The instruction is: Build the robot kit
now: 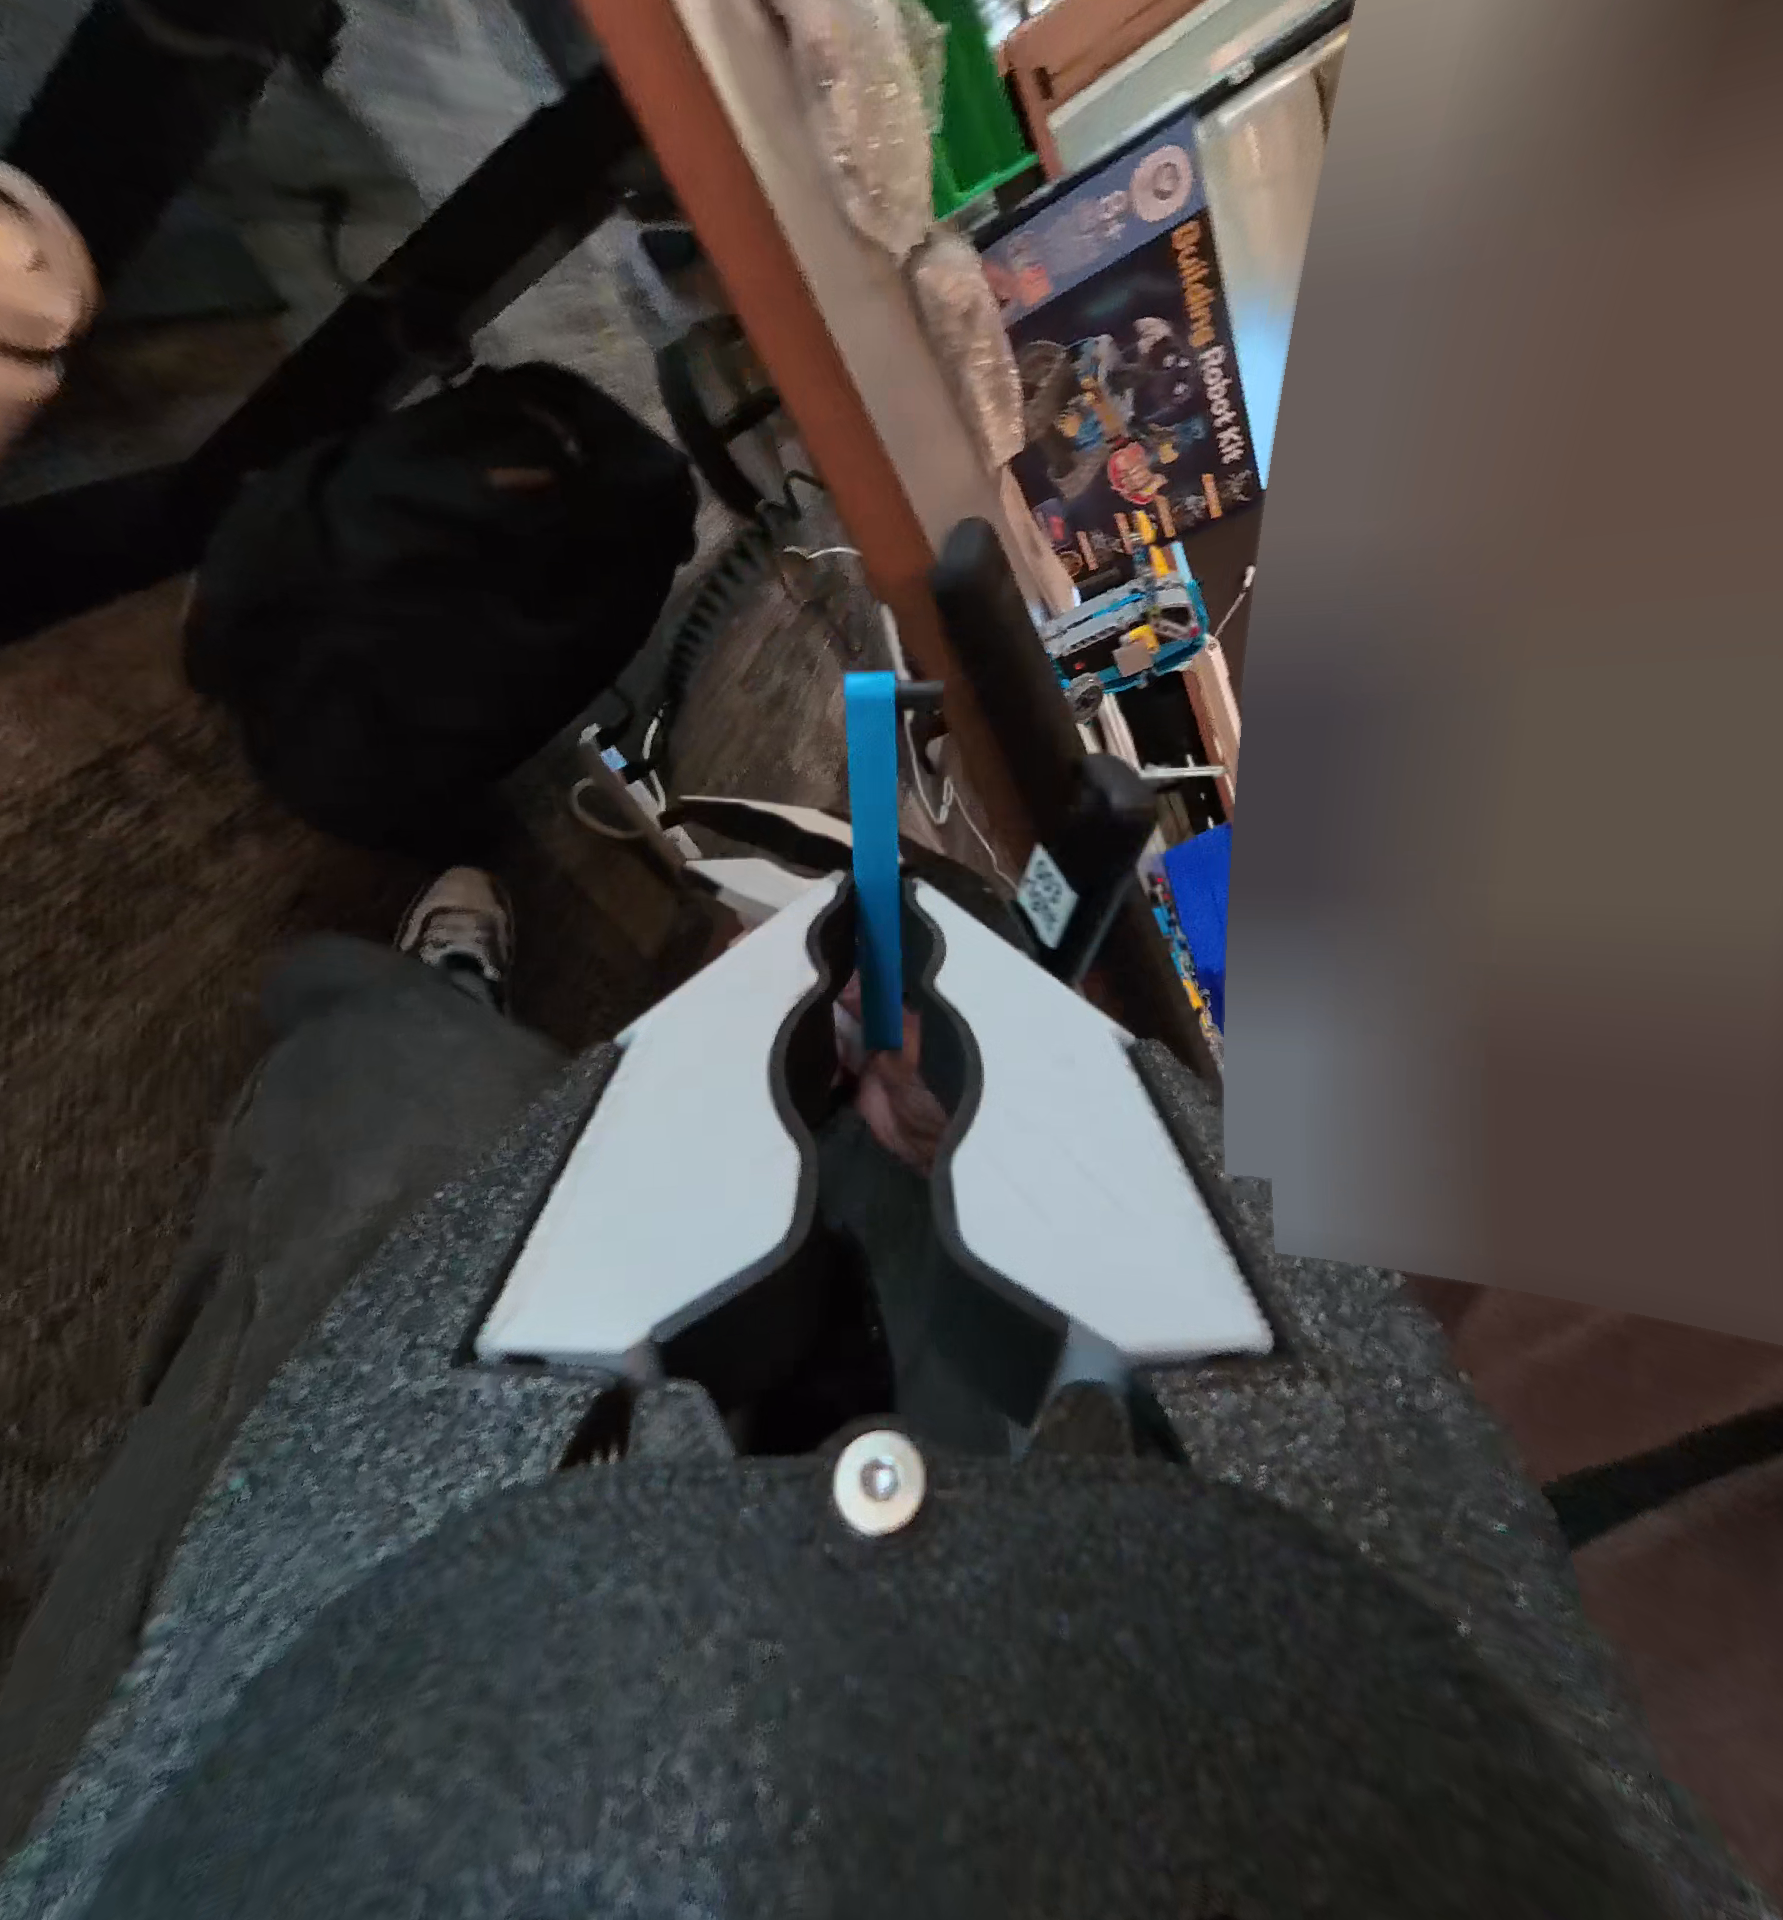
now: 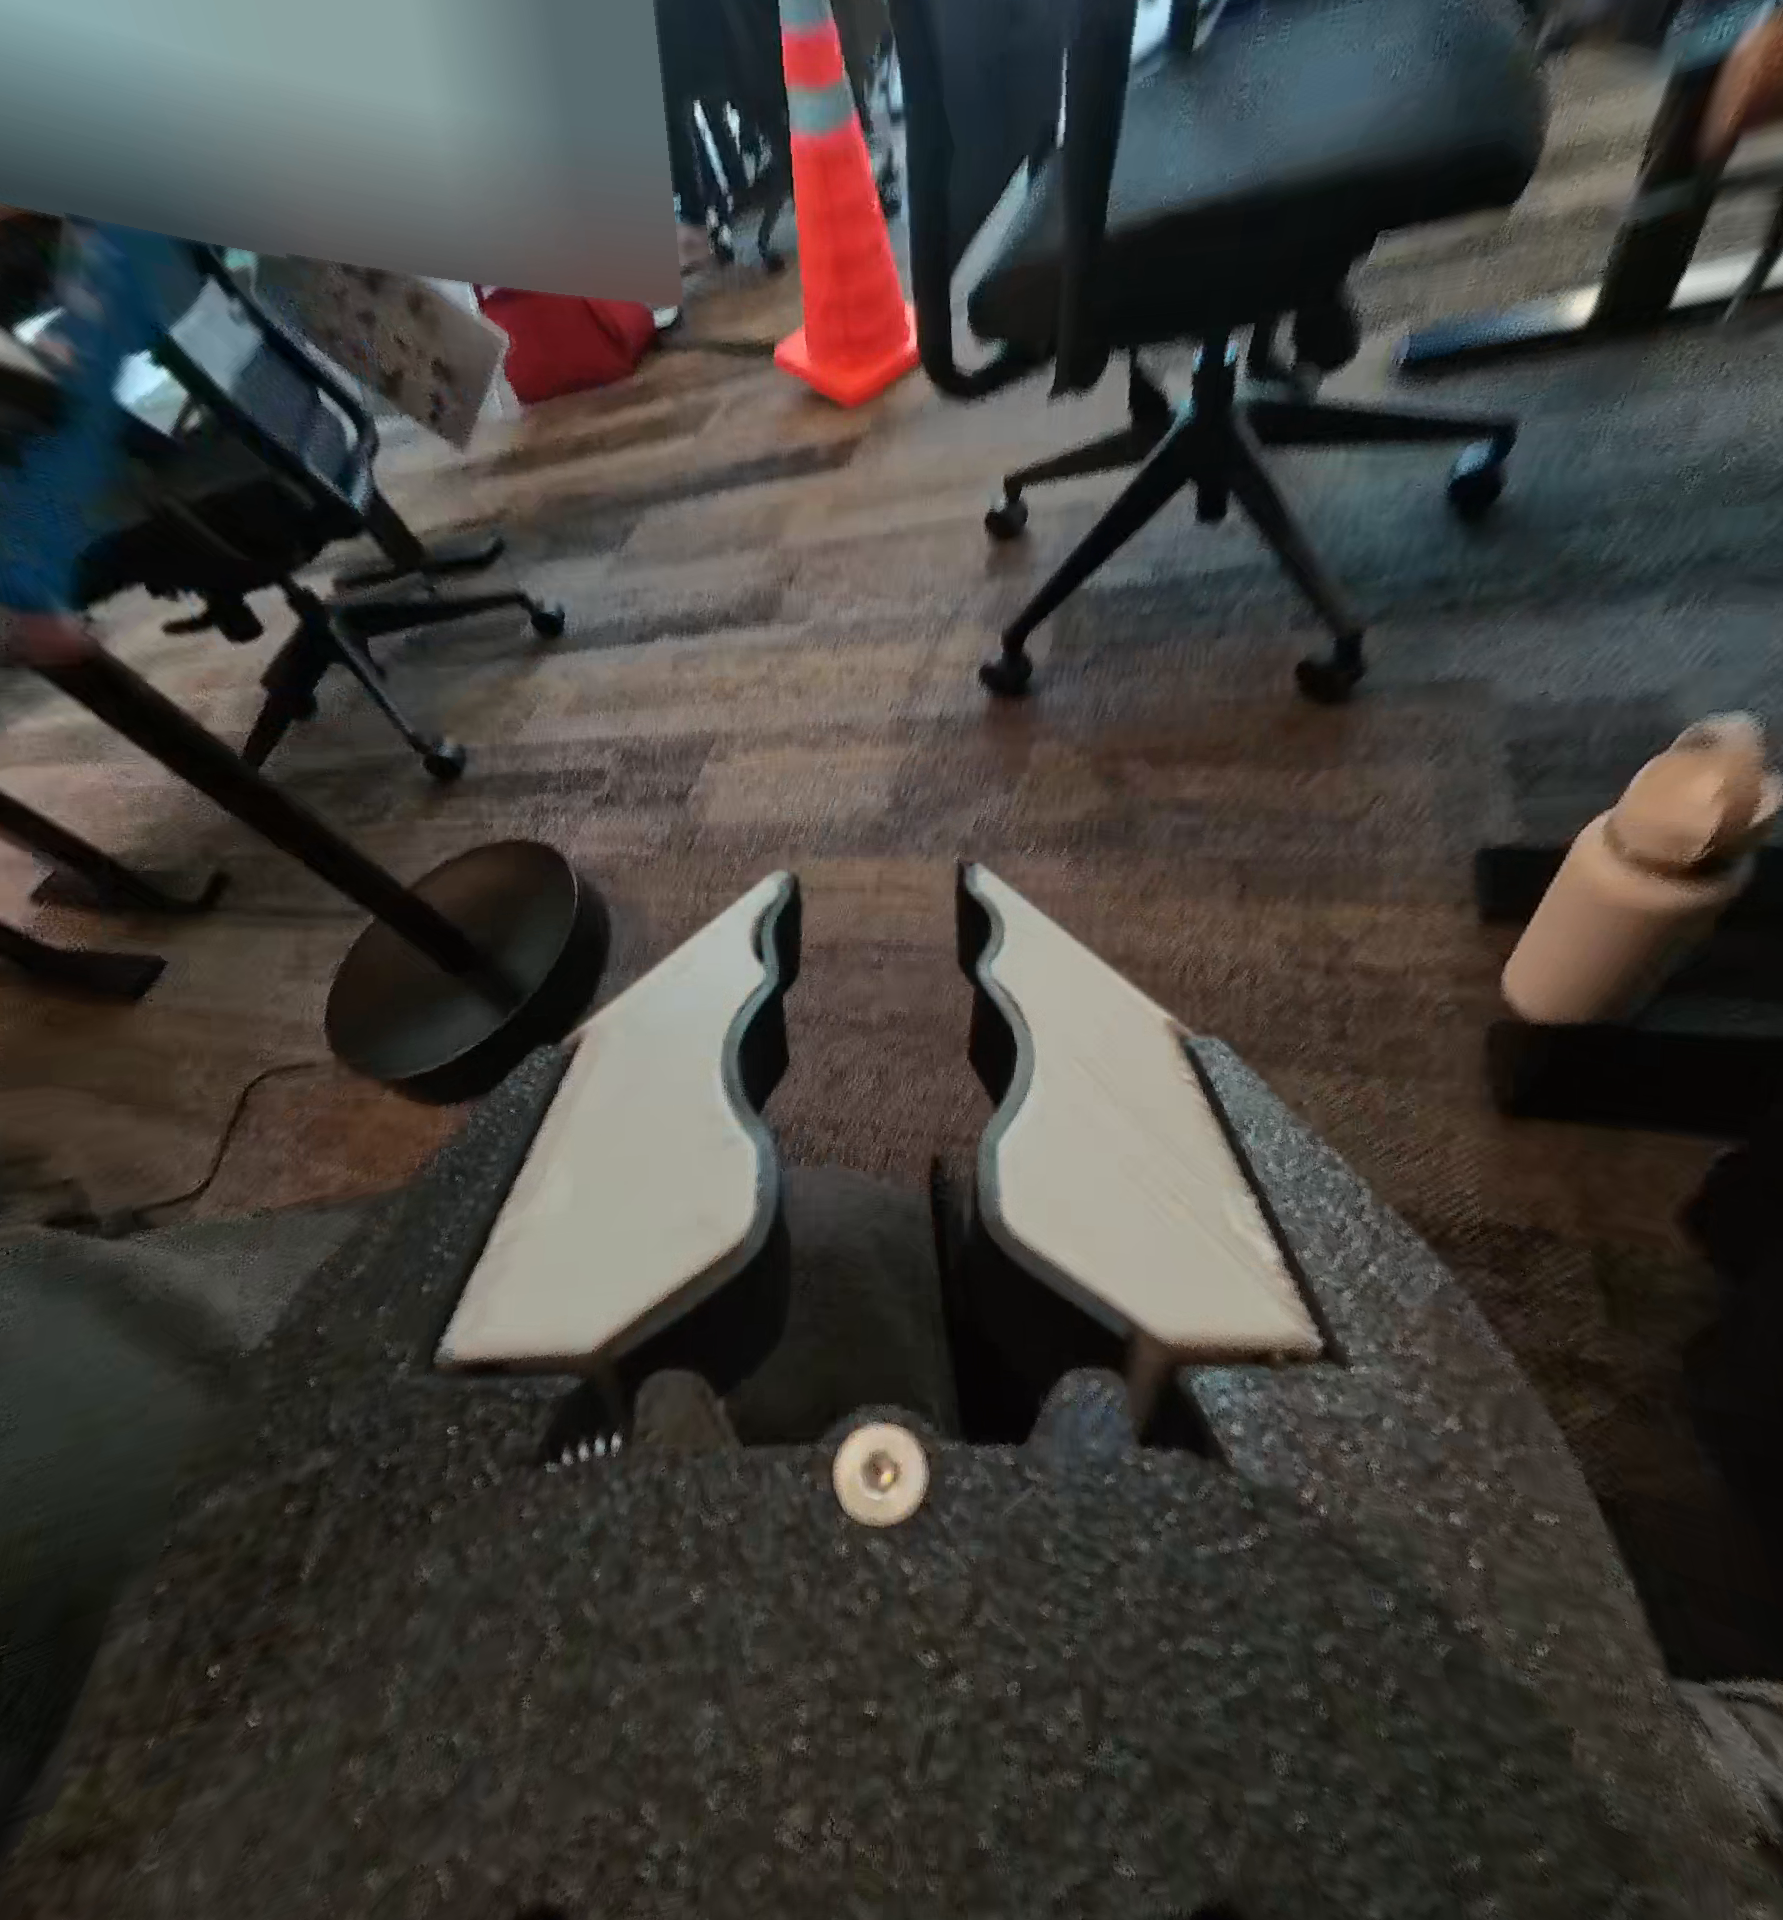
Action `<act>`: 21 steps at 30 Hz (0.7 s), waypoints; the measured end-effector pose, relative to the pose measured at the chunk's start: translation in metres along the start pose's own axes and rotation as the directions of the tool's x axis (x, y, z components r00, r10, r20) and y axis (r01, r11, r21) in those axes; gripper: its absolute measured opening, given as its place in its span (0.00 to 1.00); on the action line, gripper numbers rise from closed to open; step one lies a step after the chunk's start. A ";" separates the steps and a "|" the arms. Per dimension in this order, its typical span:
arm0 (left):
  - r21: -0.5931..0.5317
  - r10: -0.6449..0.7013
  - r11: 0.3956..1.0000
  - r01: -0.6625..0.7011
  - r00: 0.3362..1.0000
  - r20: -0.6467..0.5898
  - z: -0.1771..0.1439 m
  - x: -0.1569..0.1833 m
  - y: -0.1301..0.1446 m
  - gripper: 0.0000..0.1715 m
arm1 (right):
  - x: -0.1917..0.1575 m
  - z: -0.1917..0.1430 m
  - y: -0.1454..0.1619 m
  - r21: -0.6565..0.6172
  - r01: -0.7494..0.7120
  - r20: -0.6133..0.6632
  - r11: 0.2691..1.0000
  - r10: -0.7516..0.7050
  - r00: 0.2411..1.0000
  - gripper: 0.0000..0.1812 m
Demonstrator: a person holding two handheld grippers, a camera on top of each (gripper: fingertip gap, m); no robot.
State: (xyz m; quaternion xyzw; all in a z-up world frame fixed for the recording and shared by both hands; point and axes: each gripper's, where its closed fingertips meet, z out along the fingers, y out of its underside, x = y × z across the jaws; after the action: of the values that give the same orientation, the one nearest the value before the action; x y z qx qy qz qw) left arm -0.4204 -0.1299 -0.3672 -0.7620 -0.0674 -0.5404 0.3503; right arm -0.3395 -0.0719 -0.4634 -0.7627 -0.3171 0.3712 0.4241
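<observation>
In the left wrist view my left gripper (image 1: 874,896) is shut on a thin flat blue strip (image 1: 873,821). The strip stands up out of the white fingers (image 1: 721,1081), and a small black peg sticks out near its top. The gripper hangs over the floor beside a table edge (image 1: 762,312), above a person's grey trouser leg (image 1: 347,1122) and shoe (image 1: 461,925). In the right wrist view my right gripper (image 2: 879,896) is open and empty. It points down at the brown carpet (image 2: 866,707), with nothing between its fingers (image 2: 648,1101).
Left wrist view: a black backpack (image 1: 430,592) on the floor, a black bar (image 1: 1022,665), a printed box (image 1: 1126,364) and a toy vehicle (image 1: 1136,623) on the table. Right wrist view: office chairs (image 2: 1209,260), an orange cone (image 2: 840,208), a round black stand base (image 2: 461,966), a tan bottle (image 2: 1645,883).
</observation>
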 end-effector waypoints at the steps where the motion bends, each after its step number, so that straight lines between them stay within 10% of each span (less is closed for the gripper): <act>1: -0.004 -0.020 1.000 0.020 1.000 0.018 -0.006 -0.007 0.000 0.04 | 0.003 0.010 0.015 -0.025 -0.016 0.006 1.000 0.016 1.000 0.17; 21: -0.238 -0.242 0.950 0.201 0.958 -0.153 0.023 0.010 0.033 0.04 | 0.036 0.052 0.115 -0.362 0.127 -0.027 0.924 -0.146 0.989 0.20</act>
State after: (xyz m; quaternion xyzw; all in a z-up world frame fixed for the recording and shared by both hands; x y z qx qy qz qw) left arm -0.3828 -0.1439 -0.3777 -0.7314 -0.0606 -0.6474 0.2055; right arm -0.3446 -0.0726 -0.5947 -0.8130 -0.4205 0.2562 0.3107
